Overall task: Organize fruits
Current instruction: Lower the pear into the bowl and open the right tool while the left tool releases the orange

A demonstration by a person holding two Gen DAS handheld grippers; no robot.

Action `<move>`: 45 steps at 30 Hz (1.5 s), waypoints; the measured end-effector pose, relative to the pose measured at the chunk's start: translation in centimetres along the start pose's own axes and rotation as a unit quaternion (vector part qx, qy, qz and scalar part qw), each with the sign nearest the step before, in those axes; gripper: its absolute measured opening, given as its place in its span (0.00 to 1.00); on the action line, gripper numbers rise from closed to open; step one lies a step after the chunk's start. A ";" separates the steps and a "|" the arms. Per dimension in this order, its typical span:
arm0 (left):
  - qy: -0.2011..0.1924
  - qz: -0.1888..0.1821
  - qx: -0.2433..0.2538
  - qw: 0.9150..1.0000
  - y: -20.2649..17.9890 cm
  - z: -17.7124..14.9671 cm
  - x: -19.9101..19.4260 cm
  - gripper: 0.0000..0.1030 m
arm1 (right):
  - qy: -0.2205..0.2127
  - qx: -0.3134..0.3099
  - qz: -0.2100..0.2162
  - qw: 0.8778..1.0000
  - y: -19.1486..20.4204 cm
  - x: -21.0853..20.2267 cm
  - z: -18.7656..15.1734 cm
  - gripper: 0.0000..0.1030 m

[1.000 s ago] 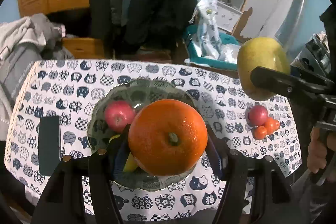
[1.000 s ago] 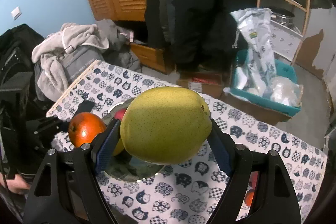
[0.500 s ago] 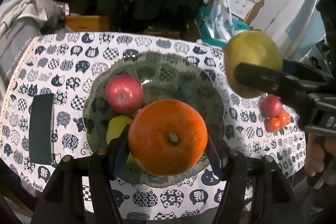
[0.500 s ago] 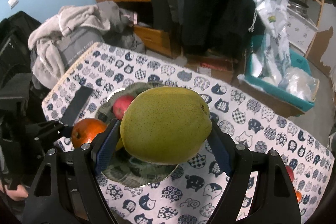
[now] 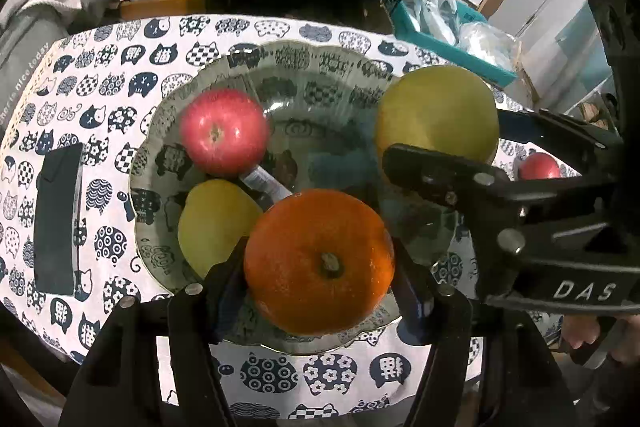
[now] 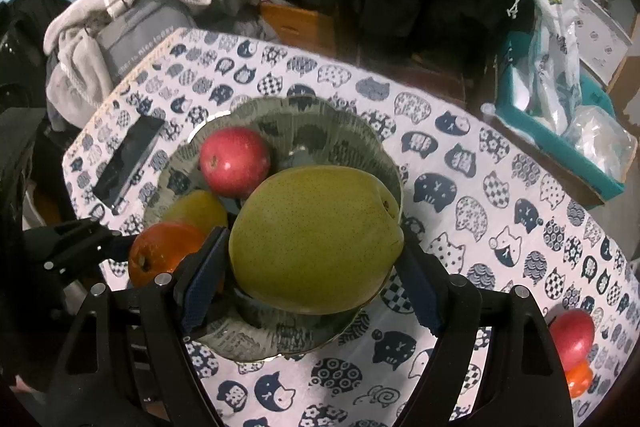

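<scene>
Black phone [image 5: 58, 219] on cat-print tablecloth [image 6: 460, 155]; teal bin [image 6: 560, 131] beyond it.

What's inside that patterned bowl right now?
The bowl holds a red apple and a yellow fruit lying loose. The orange and big green pear, each clamped in a claw, cover the rest.

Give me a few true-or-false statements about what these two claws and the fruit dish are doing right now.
1. The left claw grips an orange. True.
2. The right claw is empty. False: it grips a big yellow-green fruit.
3. A red apple lies in the glass dish. True.
4. The dish holds no fruit. False: the apple and a small yellow fruit lie in it.
5. A dark flat object lies on the cat-print cloth beside the dish. True.
</scene>
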State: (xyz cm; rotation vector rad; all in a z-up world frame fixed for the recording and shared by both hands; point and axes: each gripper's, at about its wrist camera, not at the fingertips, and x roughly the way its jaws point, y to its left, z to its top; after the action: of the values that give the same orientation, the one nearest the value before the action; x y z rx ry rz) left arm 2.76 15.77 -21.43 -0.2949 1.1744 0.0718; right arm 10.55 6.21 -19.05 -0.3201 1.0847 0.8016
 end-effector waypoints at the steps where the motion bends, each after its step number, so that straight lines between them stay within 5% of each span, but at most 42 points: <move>1: 0.002 0.003 0.000 1.000 0.0 0.0 0.2 0.65 | 0.003 -0.002 0.000 1.000 0.0 0.3 -0.1 0.79; 18: -0.007 0.013 0.022 1.000 -0.7 0.1 0.1 0.64 | 0.033 0.008 0.018 0.999 -0.5 2.7 -1.3 0.76; 33: -0.014 0.012 0.022 1.000 -1.3 0.5 -0.6 0.64 | 0.001 0.039 0.017 0.999 -2.2 0.1 -0.8 0.72; 45: -0.041 0.001 0.030 0.999 -3.3 1.1 -3.0 0.64 | -0.047 0.068 -0.023 0.996 -4.4 -5.3 -0.8 0.72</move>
State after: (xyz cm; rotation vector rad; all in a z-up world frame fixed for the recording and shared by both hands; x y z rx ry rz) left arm 3.28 13.22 -17.66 -0.2363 1.0924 0.0492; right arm 12.02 0.51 -15.39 -0.1908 1.0344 0.6921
